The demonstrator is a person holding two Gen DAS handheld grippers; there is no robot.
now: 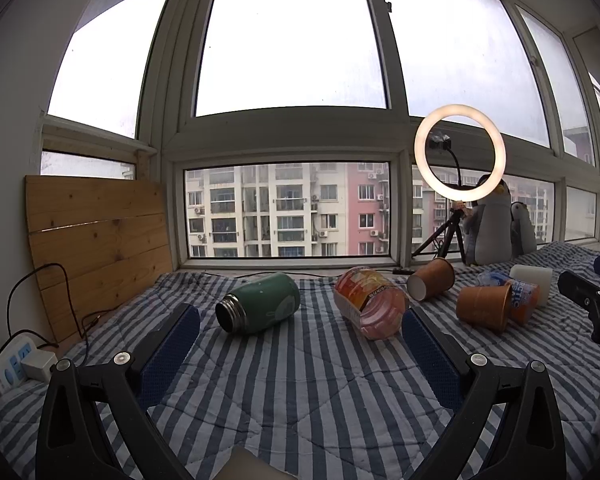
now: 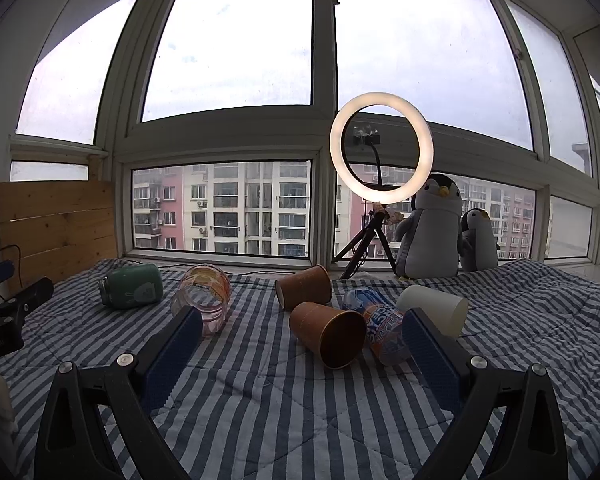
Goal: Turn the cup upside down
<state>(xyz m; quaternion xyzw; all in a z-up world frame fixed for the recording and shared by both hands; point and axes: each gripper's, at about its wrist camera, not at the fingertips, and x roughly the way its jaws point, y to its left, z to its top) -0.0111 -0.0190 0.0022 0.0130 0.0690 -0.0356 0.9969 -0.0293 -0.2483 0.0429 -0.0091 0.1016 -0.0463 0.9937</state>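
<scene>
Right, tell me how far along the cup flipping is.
Done: nothing visible. Both brown paper cups and the white cup lie on their sides on the striped quilt. In hand: nothing; the left gripper and right gripper are open and empty. Left: grasping a cup and setting it mouth down.

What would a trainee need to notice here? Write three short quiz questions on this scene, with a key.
1. True or false: the green metal flask stands upright on the striped blue-and-white quilt.
2. Multiple choice: the nearer brown paper cup in the right wrist view is A) upright, B) on its side, C) upside down.
3. Fill in: both the left gripper and the right gripper are ____ and hold nothing.

Key: 1 false, it lies on its side; 2 B; 3 open.
</scene>
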